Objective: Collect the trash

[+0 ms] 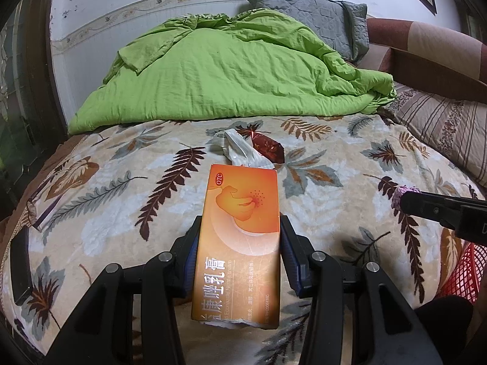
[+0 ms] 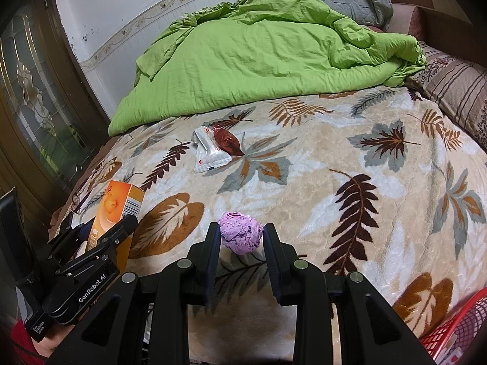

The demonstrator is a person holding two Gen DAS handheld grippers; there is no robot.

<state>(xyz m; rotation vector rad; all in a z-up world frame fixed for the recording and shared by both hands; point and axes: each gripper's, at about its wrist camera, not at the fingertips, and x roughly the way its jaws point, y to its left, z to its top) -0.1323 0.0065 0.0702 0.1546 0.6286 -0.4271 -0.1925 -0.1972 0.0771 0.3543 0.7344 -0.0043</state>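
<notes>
Left wrist view, left claw (image 1: 239, 243) clamping orange box (image 1: 240, 231), right claw (image 2: 240, 237) pinching purple paper ball (image 2: 240, 232)

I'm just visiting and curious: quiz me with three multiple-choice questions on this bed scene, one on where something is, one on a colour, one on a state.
1. Where do the white wrapper and brown wrapper lie?
A. in the red basket
B. on the leaf-print blanket, near the green quilt
C. on the grey pillow

2. What colour is the crumpled paper ball?
A. purple
B. yellow
C. blue

3. What is the left gripper doing?
A. hanging open and empty
B. clamping the orange cream box
C. holding a wrapper

Answers:
1 B: both rest on the leaf-print blanket in front of the green quilt.
2 A: it shows purple between the right gripper's fingers.
3 B: the orange cream box sits pinched between its pads.
</notes>
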